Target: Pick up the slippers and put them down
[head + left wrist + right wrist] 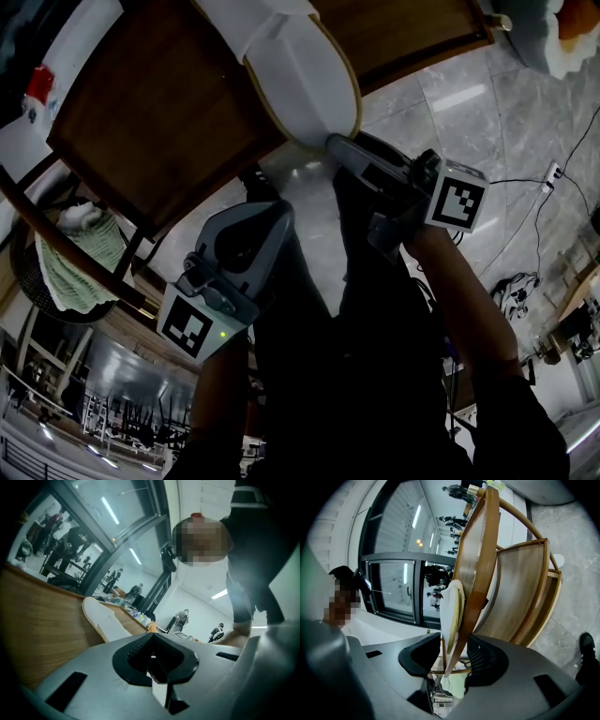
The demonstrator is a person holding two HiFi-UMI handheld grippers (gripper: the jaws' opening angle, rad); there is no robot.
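A white slipper [300,75] lies on the brown wooden tabletop [159,122], one end hanging over the table's edge. My right gripper [336,142] reaches that overhanging end. In the right gripper view the slipper [451,616] and the table's edge stand between the jaws, which are apart, so the right gripper [453,656] is open. My left gripper [267,216] hangs lower, below the table's edge and away from the slipper. In the left gripper view the slipper [105,623] rests on the wood ahead, and the left gripper [152,660] is shut on nothing.
A wire basket with a green cloth [80,258] stands under the table at the left. Cables [516,291] trail over the grey marble floor [487,122] at the right. The person's dark trousers [375,356] fill the lower middle. Several people stand behind glass in the background.
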